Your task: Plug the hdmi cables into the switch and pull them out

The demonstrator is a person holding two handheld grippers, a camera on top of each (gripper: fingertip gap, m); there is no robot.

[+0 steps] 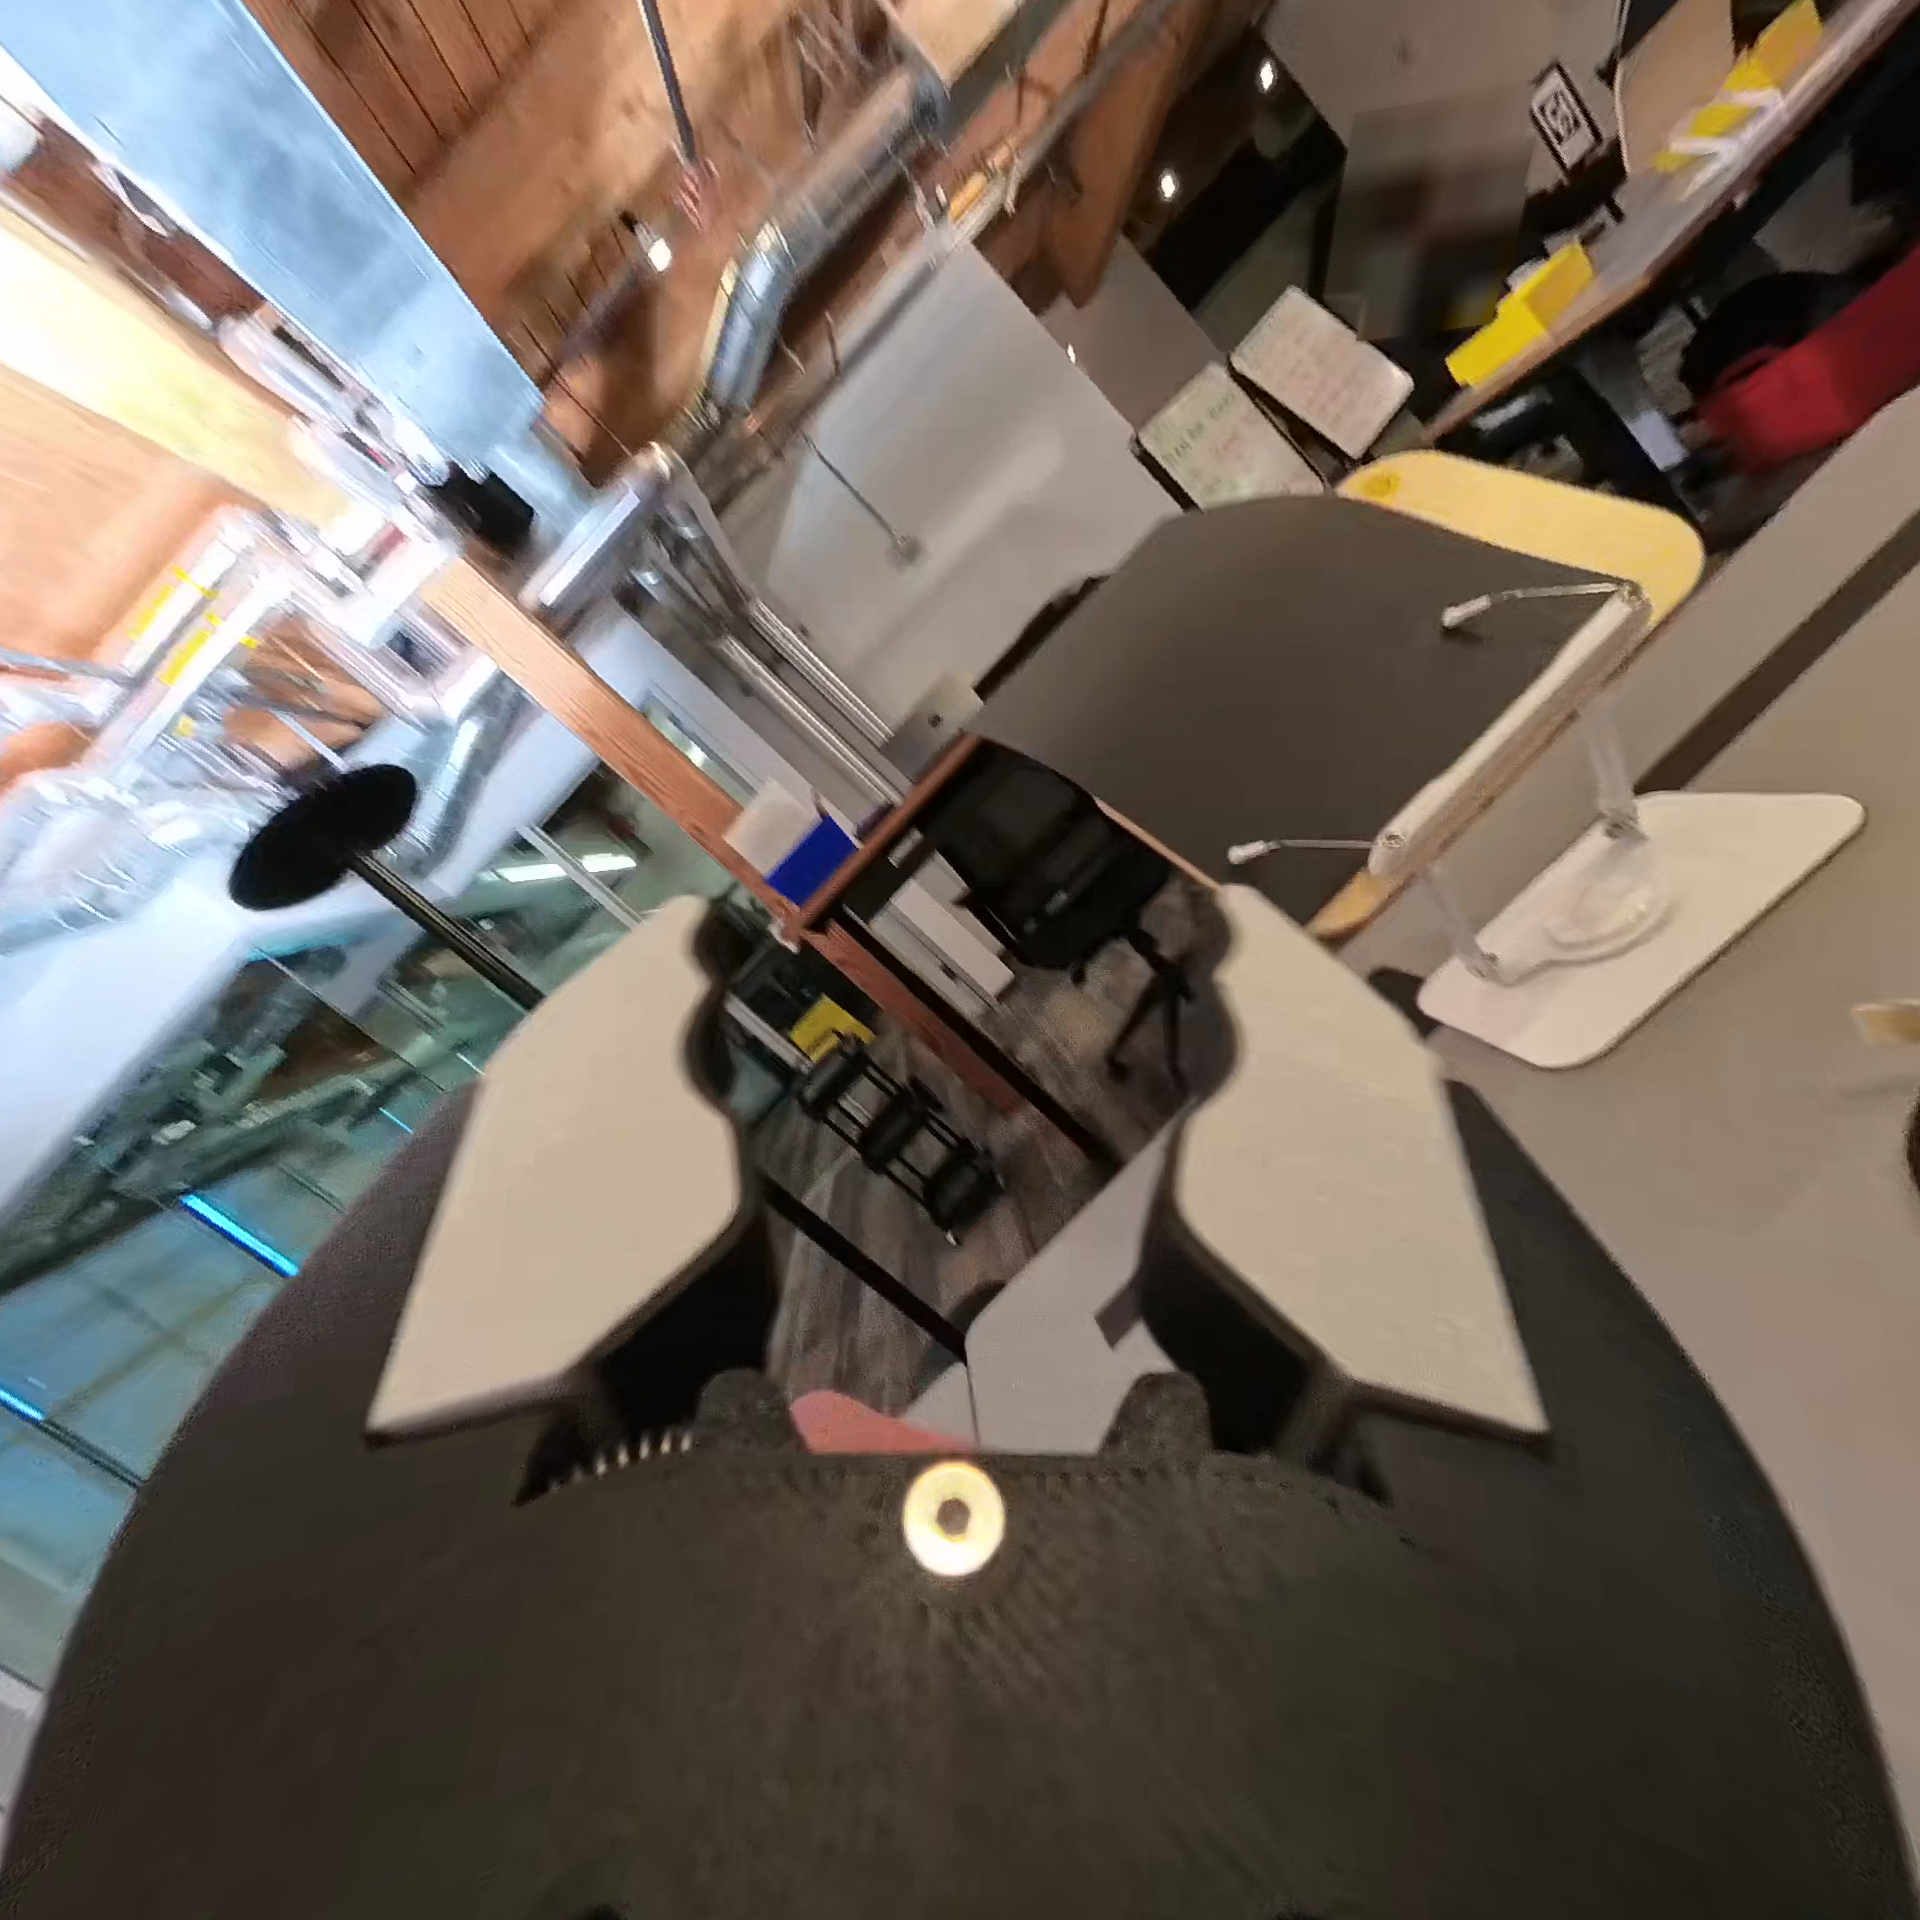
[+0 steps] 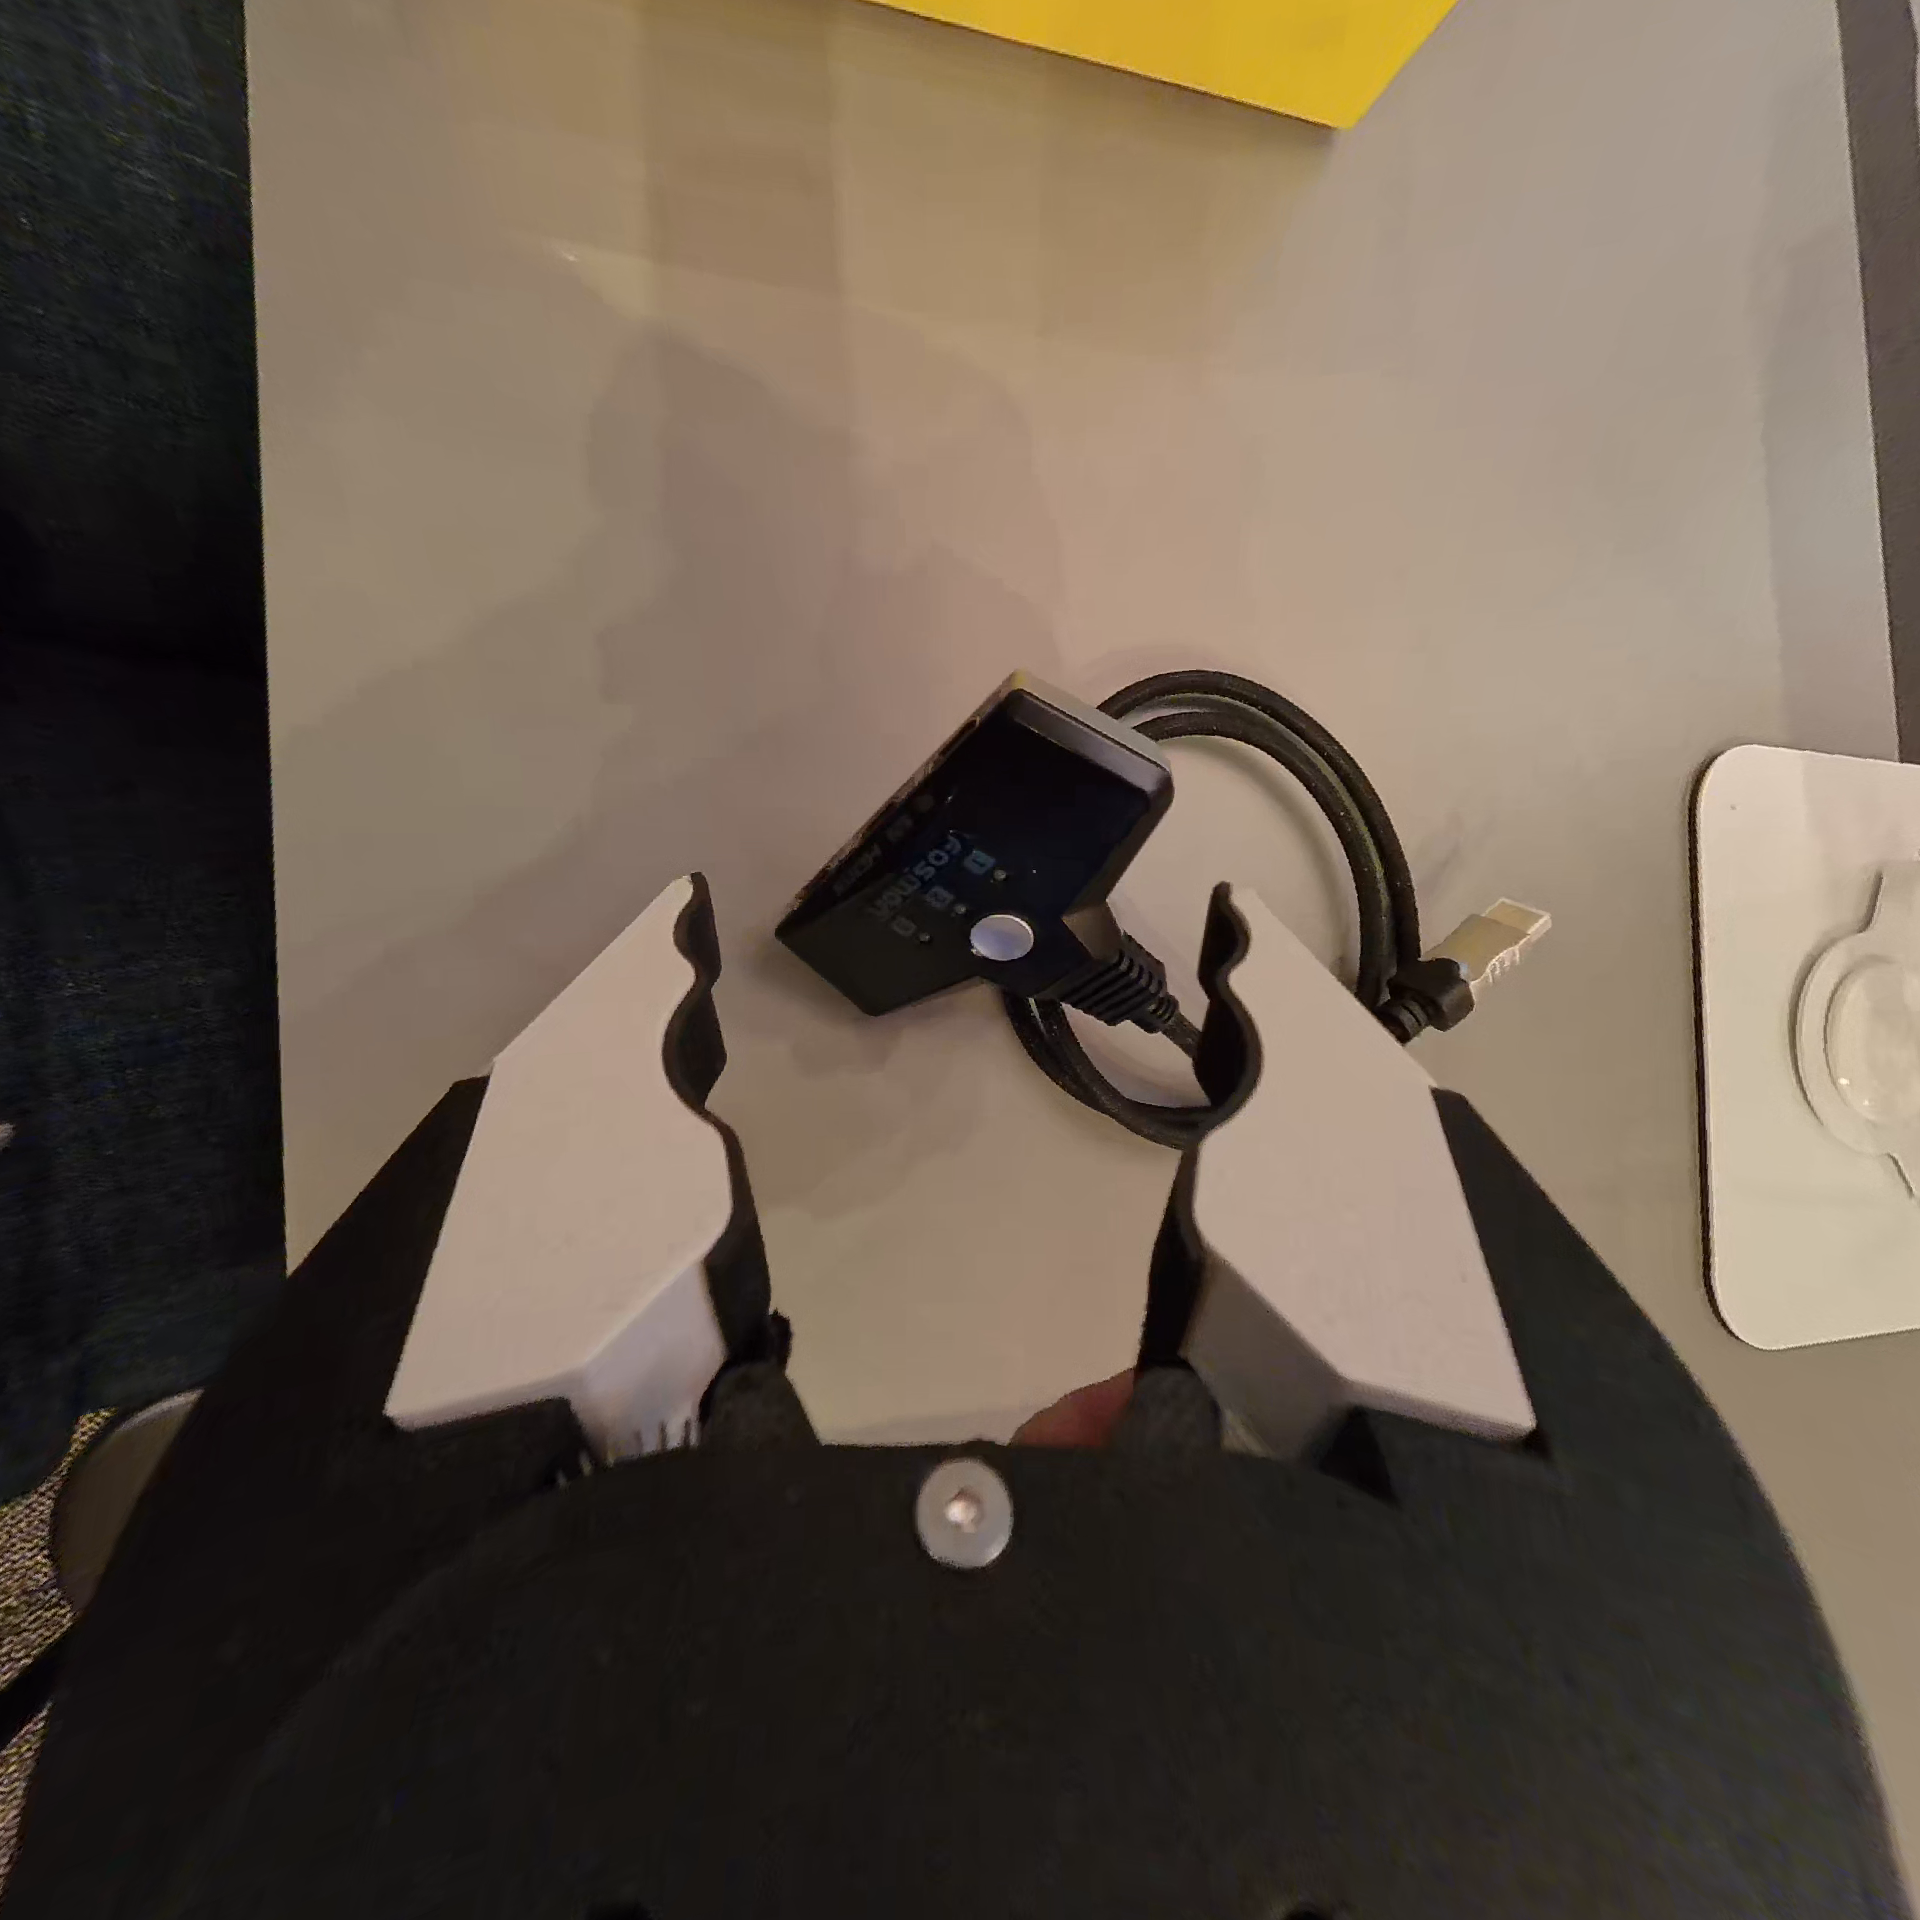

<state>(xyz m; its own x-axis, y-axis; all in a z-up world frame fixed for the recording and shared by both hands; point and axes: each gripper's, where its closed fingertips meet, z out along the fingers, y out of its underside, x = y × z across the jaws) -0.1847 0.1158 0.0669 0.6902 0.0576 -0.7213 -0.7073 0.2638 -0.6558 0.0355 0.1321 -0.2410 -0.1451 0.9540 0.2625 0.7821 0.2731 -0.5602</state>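
Note:
In the right wrist view a small black HDMI switch with a round silver button lies on the grey table. Its black braided cable loops behind it and ends in a silver plug lying to the right. My right gripper is open and empty, pointing down, with the switch just beyond its fingertips and the cable loop against the right finger. My left gripper is open and empty, tilted up and pointing out over the table's edge at the room. No switch or cable shows in the left wrist view.
A white lamp base stands to the right of the switch; the lamp also shows in the left wrist view. A yellow sheet lies at the table's far edge. Dark floor lies past the table's left edge. Desks and chairs fill the room beyond. About 40 cm separates my left fingertips from my right.

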